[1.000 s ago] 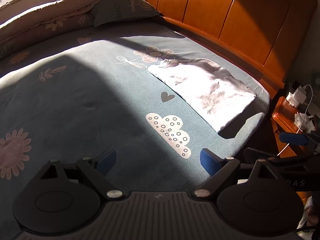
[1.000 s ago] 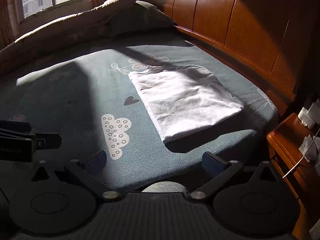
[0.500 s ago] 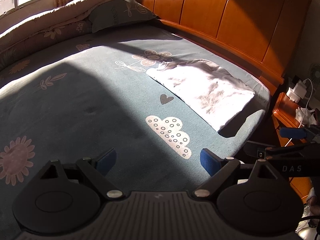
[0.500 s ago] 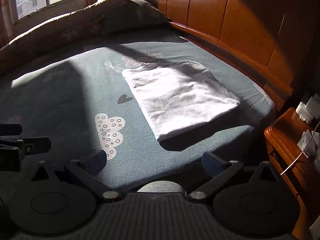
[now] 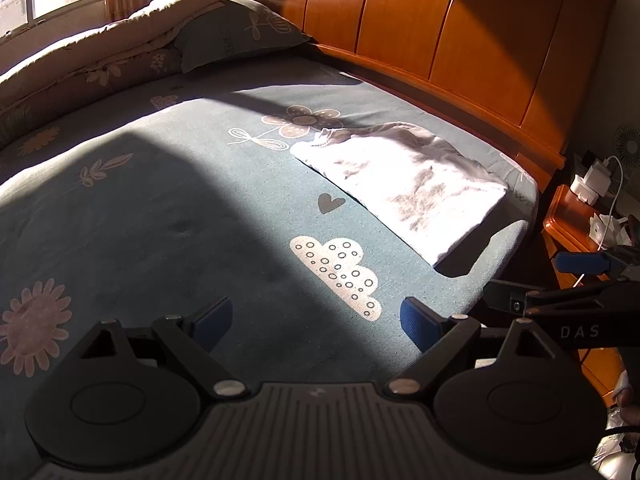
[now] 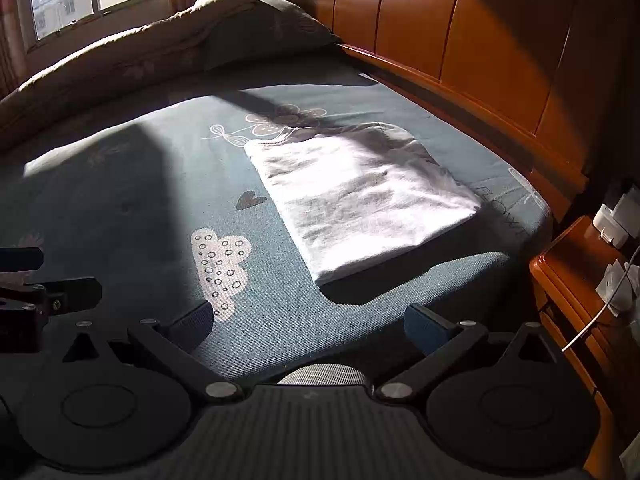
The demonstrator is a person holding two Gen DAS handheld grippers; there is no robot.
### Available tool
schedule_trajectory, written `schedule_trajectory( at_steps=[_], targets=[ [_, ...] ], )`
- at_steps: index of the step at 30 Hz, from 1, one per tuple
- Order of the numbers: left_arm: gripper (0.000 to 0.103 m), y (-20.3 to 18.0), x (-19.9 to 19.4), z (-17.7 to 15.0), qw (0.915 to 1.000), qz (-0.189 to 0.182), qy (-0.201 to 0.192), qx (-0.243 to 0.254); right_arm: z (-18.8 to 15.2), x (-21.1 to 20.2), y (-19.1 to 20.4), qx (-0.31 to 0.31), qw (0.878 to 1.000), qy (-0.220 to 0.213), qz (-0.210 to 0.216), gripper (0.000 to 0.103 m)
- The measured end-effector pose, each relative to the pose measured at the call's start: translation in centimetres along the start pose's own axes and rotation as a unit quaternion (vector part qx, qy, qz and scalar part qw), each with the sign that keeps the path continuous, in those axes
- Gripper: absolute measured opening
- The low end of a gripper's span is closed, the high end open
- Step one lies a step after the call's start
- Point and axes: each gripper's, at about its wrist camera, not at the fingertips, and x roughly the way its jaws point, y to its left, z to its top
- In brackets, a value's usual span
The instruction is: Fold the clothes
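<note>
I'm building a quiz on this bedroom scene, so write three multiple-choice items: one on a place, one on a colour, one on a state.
1. Where does the folded white cloth garment lie?
A. on the wooden nightstand
B. on the blue-grey patterned bedsheet, near the orange wooden headboard
C. on the pillow

2. What colour are the pads on the left gripper?
A. blue
B. red
C. yellow

3. What is the state of the right gripper?
A. shut on the garment
B. shut on nothing
C. open, holding nothing

Answers: 1 B, the garment rests flat on the sheet beside the headboard. 2 A, both pads show blue in the left wrist view. 3 C, its fingers stand wide apart with only bedsheet between them.
</note>
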Motion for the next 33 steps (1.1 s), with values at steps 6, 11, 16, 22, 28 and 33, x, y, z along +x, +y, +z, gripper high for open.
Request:
schedule_trajectory(
  at_steps=[6, 11, 16, 22, 28, 33],
  targets=[
    [0.091, -0.12, 0.01, -0.03, 1.0, 0.0, 0.0, 0.002, -0.05, 0.05, 0.03, 0.0, 1.0, 0.001, 0.003, 0.103],
    [0.091, -0.14, 0.0, -0.02, 1.0, 0.0, -0.002, 0.003, -0.05, 0.05, -0.05, 0.002, 1.0, 0.0, 0.002, 0.103],
    [0.091, -0.21, 0.03, -0.01, 1.0, 0.002, -0.002, 0.002, -0.06, 0.0, -0.18, 0.003, 1.0, -0.002, 0.002, 0.103],
    [0.091, -0.29, 0.04, -0.01, 1.0, 0.002, -0.002, 0.003, -0.1, 0.0, -0.16, 0.004, 1.0, 0.0, 0.005, 0.103],
    [0.091, -0.38, -0.06, -0.07, 1.0, 0.003, -0.005, 0.005, -0.13, 0.0, -0.07, 0.003, 1.0, 0.0, 0.005, 0.103],
    [0.095, -0.52, -0.1, -0.14, 0.9999, 0.006, -0.009, 0.012, -0.16, 0.1, -0.01, 0.002, 1.0, 0.001, 0.005, 0.103]
  ],
)
